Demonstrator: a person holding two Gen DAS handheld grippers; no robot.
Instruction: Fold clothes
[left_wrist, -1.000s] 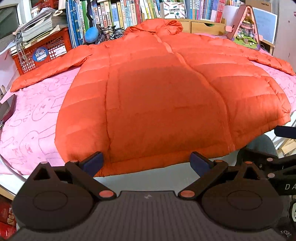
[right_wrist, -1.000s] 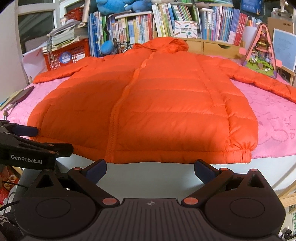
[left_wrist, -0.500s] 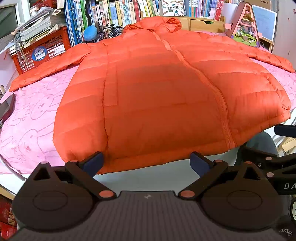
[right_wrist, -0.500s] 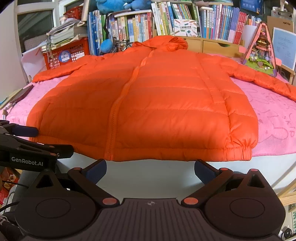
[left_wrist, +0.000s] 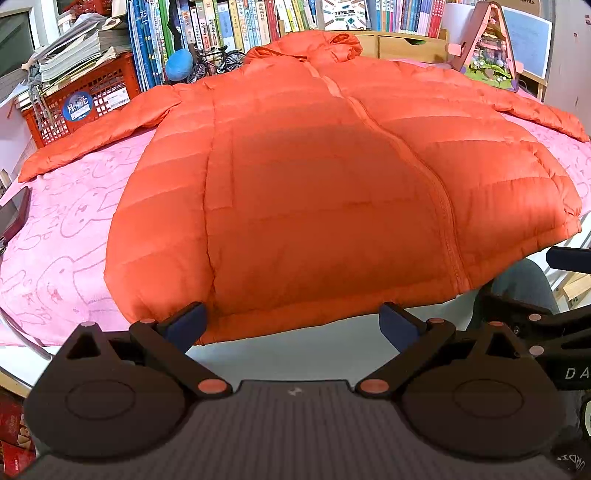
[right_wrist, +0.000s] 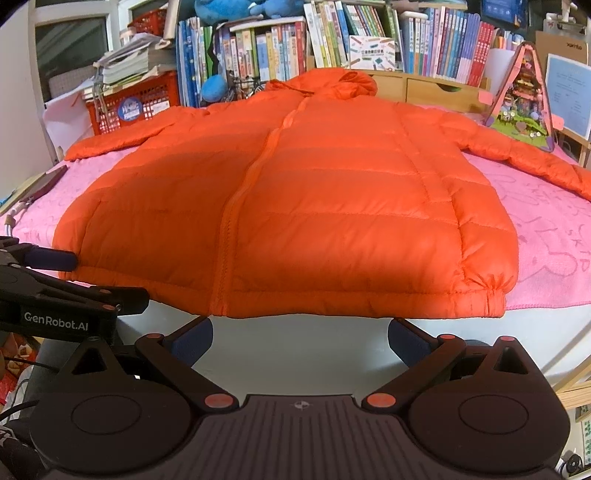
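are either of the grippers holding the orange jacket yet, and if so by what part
Nothing is held. The left gripper and right gripper are both open, short of the hem of the orange jacket, which lies flat.

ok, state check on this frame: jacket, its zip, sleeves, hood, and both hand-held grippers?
orange jacket: spread flat, front up, unfolded, hem at the near table edge
zip: closed
sleeves: both stretched out sideways on the pink cloth
hood: bunched at the far end
left hand-held gripper: open, holding nothing
right hand-held gripper: open, holding nothing
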